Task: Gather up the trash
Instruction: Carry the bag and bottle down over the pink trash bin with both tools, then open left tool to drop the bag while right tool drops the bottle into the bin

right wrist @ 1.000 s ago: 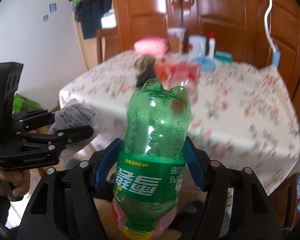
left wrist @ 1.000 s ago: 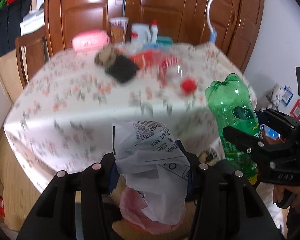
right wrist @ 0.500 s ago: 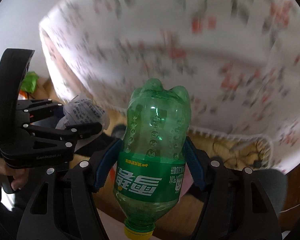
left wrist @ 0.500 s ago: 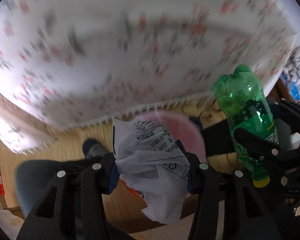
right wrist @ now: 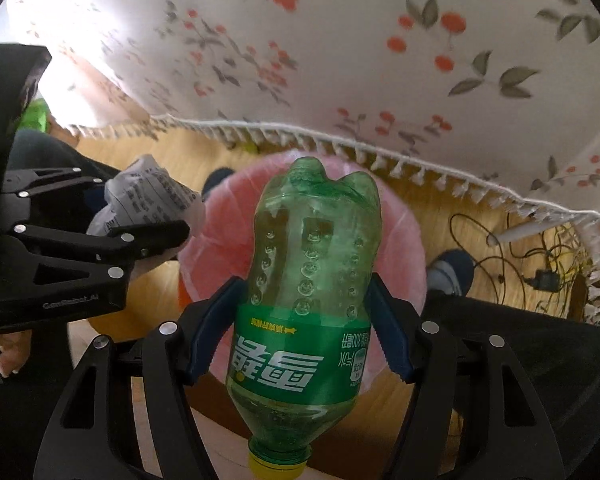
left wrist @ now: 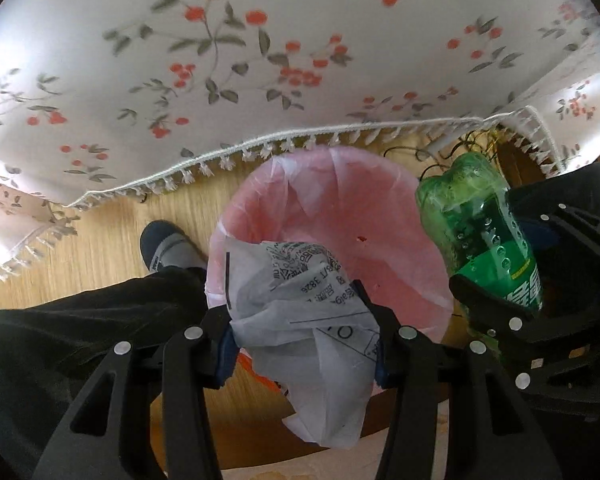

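left claw (left wrist: 300,328): clamped on crumpled paper (left wrist: 300,312), over near rim of pink-lined bin (left wrist: 340,208) | right claw (right wrist: 300,328): clamped on green bottle (right wrist: 308,288), cap toward camera, over bin | tablecloth (left wrist: 260,60) edge beyond

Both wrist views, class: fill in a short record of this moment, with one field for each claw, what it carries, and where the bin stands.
left claw: shut on crumpled printed wrapper
right claw: shut on green plastic bottle, yellow cap towards the camera
bin: round, pink liner, on wooden floor, below both claws
tablecloth: white, cherry print, fringed edge hanging beside the bin
person: dark trouser legs, one shoe beside the bin
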